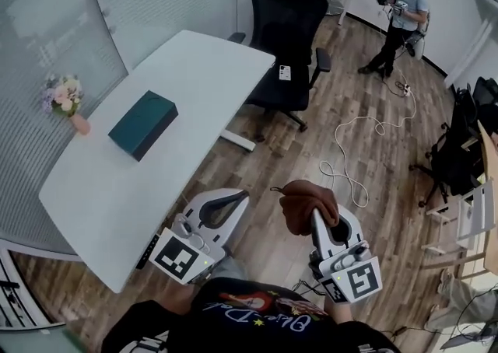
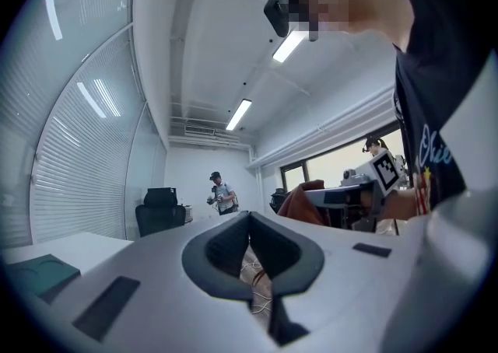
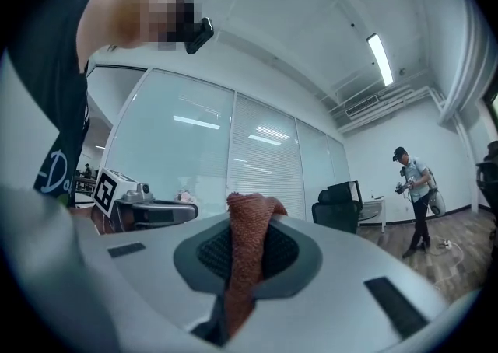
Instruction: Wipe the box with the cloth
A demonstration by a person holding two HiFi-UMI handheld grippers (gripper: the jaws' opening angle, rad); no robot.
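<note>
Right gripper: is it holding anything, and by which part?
The right gripper is shut on the rust-brown knitted cloth. A folded strip of the cloth runs between the jaws, and the rest bunches out over their tips.

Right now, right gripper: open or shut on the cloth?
Shut on the cloth: the right gripper's fingers pinch it, and it bunches up above them.
</note>
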